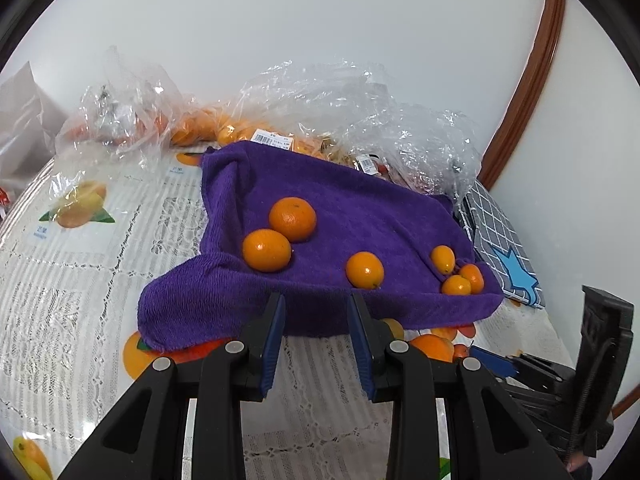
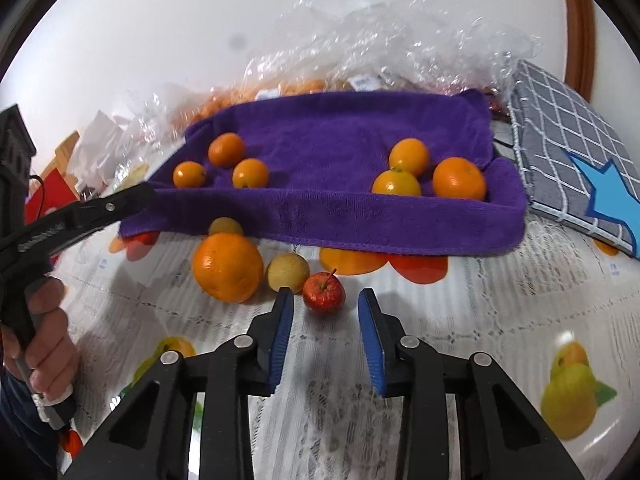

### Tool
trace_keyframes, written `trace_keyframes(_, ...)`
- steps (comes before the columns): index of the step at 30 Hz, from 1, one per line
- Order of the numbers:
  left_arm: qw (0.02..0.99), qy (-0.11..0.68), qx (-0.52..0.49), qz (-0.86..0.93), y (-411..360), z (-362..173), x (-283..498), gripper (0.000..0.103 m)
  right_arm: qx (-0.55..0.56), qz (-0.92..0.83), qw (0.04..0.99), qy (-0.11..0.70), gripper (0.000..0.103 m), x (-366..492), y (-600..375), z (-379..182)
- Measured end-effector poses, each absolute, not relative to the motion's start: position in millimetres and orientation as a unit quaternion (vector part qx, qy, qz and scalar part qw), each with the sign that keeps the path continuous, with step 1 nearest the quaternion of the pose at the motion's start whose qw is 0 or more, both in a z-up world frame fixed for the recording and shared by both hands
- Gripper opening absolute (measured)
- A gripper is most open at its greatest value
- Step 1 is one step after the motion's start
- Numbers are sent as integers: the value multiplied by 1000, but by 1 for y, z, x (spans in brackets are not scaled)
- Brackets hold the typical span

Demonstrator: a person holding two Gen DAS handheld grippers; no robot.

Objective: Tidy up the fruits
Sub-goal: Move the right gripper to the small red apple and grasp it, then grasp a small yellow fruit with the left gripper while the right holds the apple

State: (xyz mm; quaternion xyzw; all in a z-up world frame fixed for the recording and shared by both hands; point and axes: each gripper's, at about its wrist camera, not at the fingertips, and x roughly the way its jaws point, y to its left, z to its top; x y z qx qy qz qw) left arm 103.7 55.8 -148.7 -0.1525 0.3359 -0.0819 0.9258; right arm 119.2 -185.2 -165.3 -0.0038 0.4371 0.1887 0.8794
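Right wrist: small red apple (image 2: 323, 293), stem up-right.

White wall (image 1: 320, 20), brown wooden trim (image 1: 532, 72)

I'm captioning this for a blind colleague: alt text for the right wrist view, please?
The right hand-held gripper points, empty, at a small red apple on the tablecloth, beside a large orange and a yellow fruit. Behind, six oranges sit on a purple towel.
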Motion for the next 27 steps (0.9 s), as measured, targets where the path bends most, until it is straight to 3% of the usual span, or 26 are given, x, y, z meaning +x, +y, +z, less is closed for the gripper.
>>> trace_keyframes(3, 926, 337, -151, -81, 56, -149, 104, 31, -14, 202, 875, 441, 23, 124, -181, -168)
trace_keyframes(27, 902, 390, -108, -152, 19, -164, 109, 35, 5, 161, 888, 431, 23, 126, -226, -164)
